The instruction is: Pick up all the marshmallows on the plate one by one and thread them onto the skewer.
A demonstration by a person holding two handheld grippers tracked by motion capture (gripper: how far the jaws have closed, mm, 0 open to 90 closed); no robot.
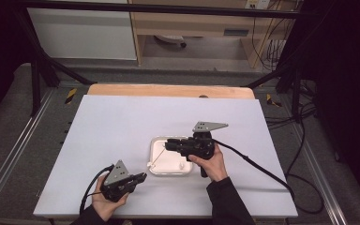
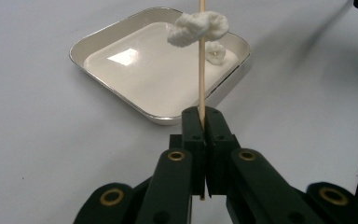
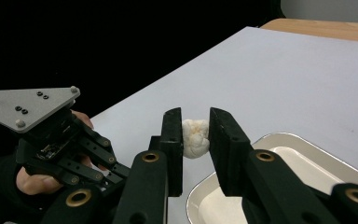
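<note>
- Two grippers: the left gripper (image 1: pixel 143 177) sits at the lower left of the high view, the right gripper (image 1: pixel 167 146) just right of centre, reaching over the tray.
- One wooden skewer (image 2: pixel 201 65): in the left gripper view it runs up the middle of the frame, pinched between the fully closed jaws of the left gripper (image 2: pixel 204 122), which grip its lower end.
- Three white marshmallow-like pieces in all. One (image 2: pixel 197 28) is threaded on the skewer near the top centre of the left gripper view, above the tray.
- A second, smaller piece (image 2: pixel 216 51) lies inside the tray near its far corner, just right of the skewer.
- The third piece (image 3: pixel 195 137) is in the centre of the right gripper view, squeezed between the jaws of the right gripper (image 3: pixel 196 135), which stand only as wide as the piece.
- One tray (image 1: pixel 155 165): white, square, with rounded corners and a shiny rim, at the centre of the high view.
- The tray rests on a white table (image 1: pixel 122 122), with a strip of bare wood (image 1: pixel 168 90) along its far edge.
- Beyond the table, at the top of the high view, are a wooden cabinet (image 1: pixel 192 23), black frame posts and cables on a grey floor.
</note>
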